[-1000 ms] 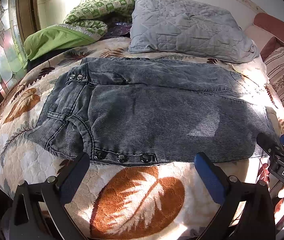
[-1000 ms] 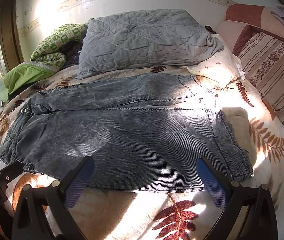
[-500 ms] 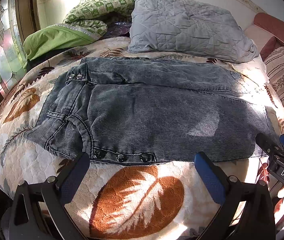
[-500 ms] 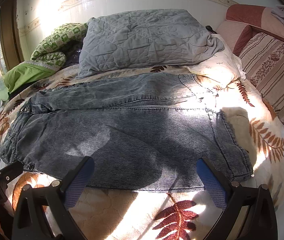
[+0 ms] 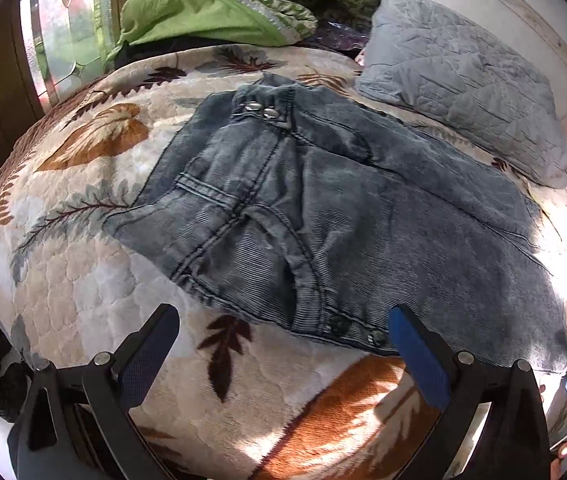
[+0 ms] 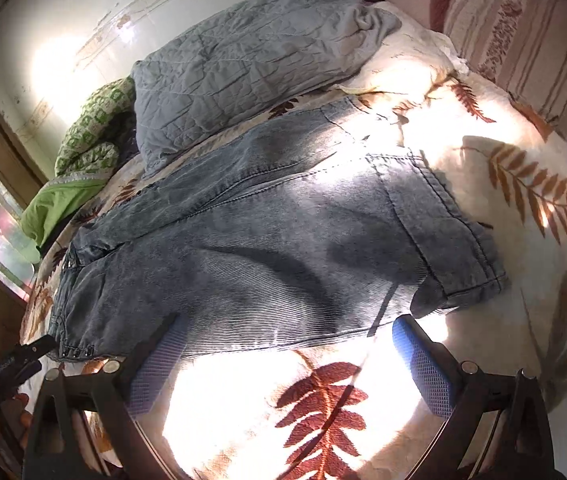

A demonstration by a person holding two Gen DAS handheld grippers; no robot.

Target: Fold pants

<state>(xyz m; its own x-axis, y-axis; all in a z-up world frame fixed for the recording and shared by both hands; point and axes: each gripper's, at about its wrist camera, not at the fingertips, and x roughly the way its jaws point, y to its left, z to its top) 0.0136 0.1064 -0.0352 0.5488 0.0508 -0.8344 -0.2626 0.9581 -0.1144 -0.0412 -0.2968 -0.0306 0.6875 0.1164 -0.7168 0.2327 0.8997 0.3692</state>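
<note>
We find the pants [image 5: 363,216] lying flat on the leaf-print bedspread [image 5: 83,280], folded lengthwise, one leg on the other, in front of the grey pillow [image 5: 455,80]. Our left gripper [image 5: 283,352] hangs released, jaws spread wide, just short of the waistband end; its right finger [image 5: 419,360] sits beside the near-edge snap buttons [image 5: 355,330]. Our right gripper [image 6: 283,360] is likewise spread and holds nothing, poised at the near edge by the leg hems [image 6: 463,248]; whether its left finger [image 6: 155,364] touches the denim we cannot tell.
</note>
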